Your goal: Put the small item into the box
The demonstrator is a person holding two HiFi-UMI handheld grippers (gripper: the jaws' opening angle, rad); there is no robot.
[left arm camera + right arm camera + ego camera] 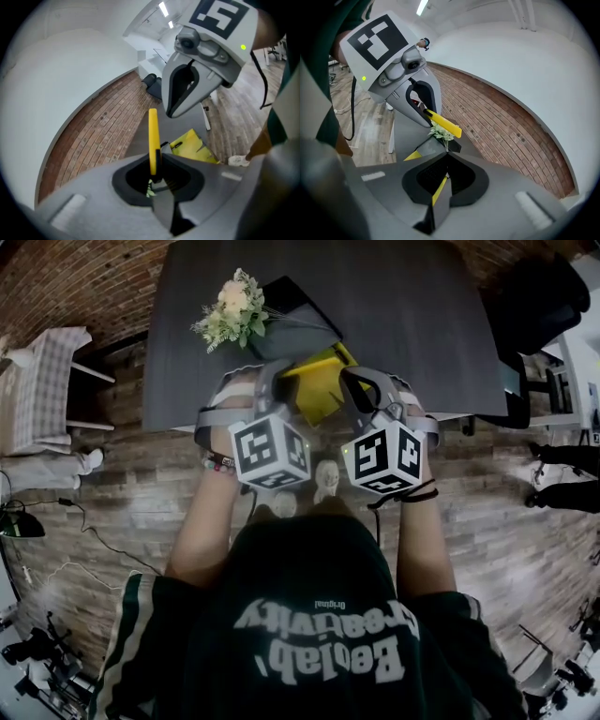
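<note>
The matte dark table is stretching away from you. At its near edge you are gripping the flat-panelled yellow card box. Your left gripper is pinching a thin flap and your right gripper is clamping another edge. A pale flower bunch is lying far left.

Head view: from above the person, facing steeply down over the near edge of the dark surface, with left hand-held gripper and right hand-held gripper mid-frame. Gripper views: mounted close behind own jaws, facing along them across the surface toward the brick wall, with the other hand-held gripper in sight. Shared by all three: yellow box and surface.
</note>
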